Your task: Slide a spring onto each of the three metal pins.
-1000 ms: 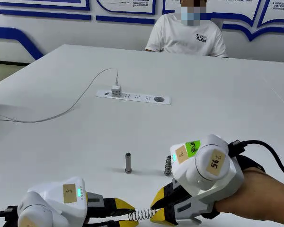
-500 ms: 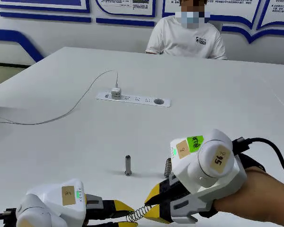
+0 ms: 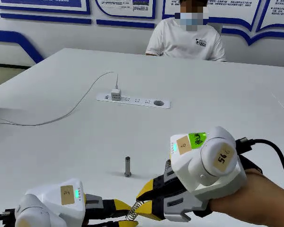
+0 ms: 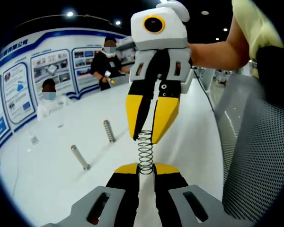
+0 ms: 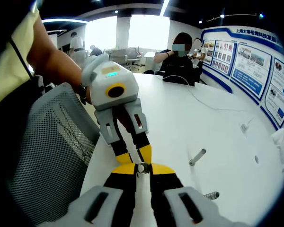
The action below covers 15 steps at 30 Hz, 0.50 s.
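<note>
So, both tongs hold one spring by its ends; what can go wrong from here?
1. The spring is pinched only at its ends by the left tongs and right tongs; a slip could let it flick away.
2. The bare pin stands upright and thin; a clumsy approach might tip it.

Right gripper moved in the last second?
Yes. The right gripper has shifted forward and left, closer to the bare pin, taking its end of the spring with it.

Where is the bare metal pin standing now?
In the head view, the bare pin stands upright on the white table, left of the pin carrying a spring.
</note>
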Tool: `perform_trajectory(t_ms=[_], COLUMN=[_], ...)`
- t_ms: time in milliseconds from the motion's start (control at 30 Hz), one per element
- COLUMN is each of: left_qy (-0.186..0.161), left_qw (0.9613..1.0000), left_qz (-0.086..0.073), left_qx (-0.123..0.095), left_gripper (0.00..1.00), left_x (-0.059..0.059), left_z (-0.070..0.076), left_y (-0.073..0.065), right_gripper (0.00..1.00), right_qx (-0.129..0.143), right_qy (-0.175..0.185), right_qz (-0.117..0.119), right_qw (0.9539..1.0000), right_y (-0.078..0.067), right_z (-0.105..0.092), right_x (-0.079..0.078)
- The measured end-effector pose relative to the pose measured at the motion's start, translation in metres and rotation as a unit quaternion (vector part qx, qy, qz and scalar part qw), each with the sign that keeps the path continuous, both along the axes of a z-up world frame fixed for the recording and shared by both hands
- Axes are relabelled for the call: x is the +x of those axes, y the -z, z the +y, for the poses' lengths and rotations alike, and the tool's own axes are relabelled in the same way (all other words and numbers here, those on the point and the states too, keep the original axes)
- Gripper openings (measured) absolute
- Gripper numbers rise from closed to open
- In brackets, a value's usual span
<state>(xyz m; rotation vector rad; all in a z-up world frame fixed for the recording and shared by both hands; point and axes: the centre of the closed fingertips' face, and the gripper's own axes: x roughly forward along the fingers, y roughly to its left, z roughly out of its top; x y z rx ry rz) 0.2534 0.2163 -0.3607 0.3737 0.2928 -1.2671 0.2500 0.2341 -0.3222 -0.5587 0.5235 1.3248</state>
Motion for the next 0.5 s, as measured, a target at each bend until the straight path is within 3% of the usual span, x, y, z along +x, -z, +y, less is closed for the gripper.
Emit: perform_trajectory(t_ms=[500], left_qy=[-0.015], left_qw=[0.9997], left_qz=[0.003], left_qx=[-0.017], left_gripper=[0.11], left_x=[0.006], left_z=[0.001], left_y=[-0.005], right_gripper=[0.12], right_qx=[0.042], right_qy=[0.023], right_qz=[-0.010], right_qw=[0.9988], right_y=[-0.009], right_z=[0.013], right_x=[0.007])
